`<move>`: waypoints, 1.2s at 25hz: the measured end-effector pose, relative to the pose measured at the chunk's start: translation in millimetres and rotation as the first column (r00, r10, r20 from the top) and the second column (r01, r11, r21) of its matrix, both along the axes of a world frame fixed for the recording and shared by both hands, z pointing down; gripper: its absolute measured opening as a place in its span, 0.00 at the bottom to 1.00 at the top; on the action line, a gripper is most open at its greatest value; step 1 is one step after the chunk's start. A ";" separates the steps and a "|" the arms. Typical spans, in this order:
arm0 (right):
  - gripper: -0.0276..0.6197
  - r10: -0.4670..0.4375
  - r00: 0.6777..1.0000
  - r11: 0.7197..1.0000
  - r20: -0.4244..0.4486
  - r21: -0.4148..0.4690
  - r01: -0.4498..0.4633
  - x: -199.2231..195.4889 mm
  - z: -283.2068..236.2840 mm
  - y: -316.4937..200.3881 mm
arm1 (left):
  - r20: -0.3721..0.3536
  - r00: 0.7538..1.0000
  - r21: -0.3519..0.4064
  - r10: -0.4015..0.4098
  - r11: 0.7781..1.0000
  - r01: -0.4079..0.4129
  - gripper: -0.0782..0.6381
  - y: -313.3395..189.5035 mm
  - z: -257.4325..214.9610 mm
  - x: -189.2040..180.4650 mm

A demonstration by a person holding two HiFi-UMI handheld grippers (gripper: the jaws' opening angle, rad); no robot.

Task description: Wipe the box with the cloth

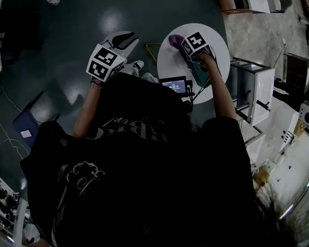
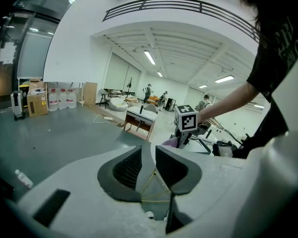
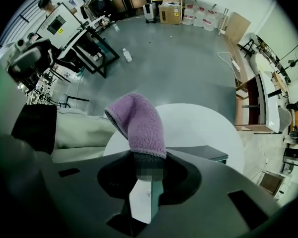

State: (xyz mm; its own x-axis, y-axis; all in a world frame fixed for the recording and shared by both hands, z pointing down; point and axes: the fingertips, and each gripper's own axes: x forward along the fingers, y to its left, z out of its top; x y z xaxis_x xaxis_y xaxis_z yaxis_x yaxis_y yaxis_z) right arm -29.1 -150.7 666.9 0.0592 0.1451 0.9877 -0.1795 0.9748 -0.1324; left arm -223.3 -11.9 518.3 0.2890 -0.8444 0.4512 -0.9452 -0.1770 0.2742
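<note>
In the head view, a fluffy purple cloth (image 1: 174, 39) is held by the right gripper (image 1: 180, 45) over a round white table (image 1: 167, 68). In the left gripper view, the left gripper (image 2: 148, 157) is seen with fingers parted and empty. In the right gripper view, the cloth is clenched between the fingers, just above a flat dark box (image 3: 203, 153) on the table.

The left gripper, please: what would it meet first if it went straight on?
Probably nothing near: the left gripper points over open floor; the right gripper sits just right of that line, depth unclear.
</note>
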 end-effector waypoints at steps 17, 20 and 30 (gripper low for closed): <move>0.16 0.402 0.860 0.908 0.314 -0.014 -0.419 -3.8 -65.5 21.8 | 0.008 0.985 0.020 0.175 0.984 -0.175 0.23 -4.3 -12.1 20.2; 0.16 0.488 0.784 0.857 0.383 -0.039 -0.514 13.5 -83.4 28.8 | 0.011 0.973 0.036 0.231 0.972 -0.231 0.23 -13.7 -15.7 44.9; 0.16 0.665 0.481 0.654 0.571 -0.135 -0.744 127.2 -154.1 141.8 | 0.060 0.902 0.096 0.428 0.897 -0.432 0.23 25.7 -59.6 180.5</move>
State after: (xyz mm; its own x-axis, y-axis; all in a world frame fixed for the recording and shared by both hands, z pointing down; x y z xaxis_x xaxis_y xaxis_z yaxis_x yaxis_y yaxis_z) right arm 98.0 -8.9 512.8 -0.5370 -0.2217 0.8139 -0.7507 0.5658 -0.3411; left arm -42.9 13.9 458.6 0.6199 -0.6840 0.3845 -0.7792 -0.5943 0.1990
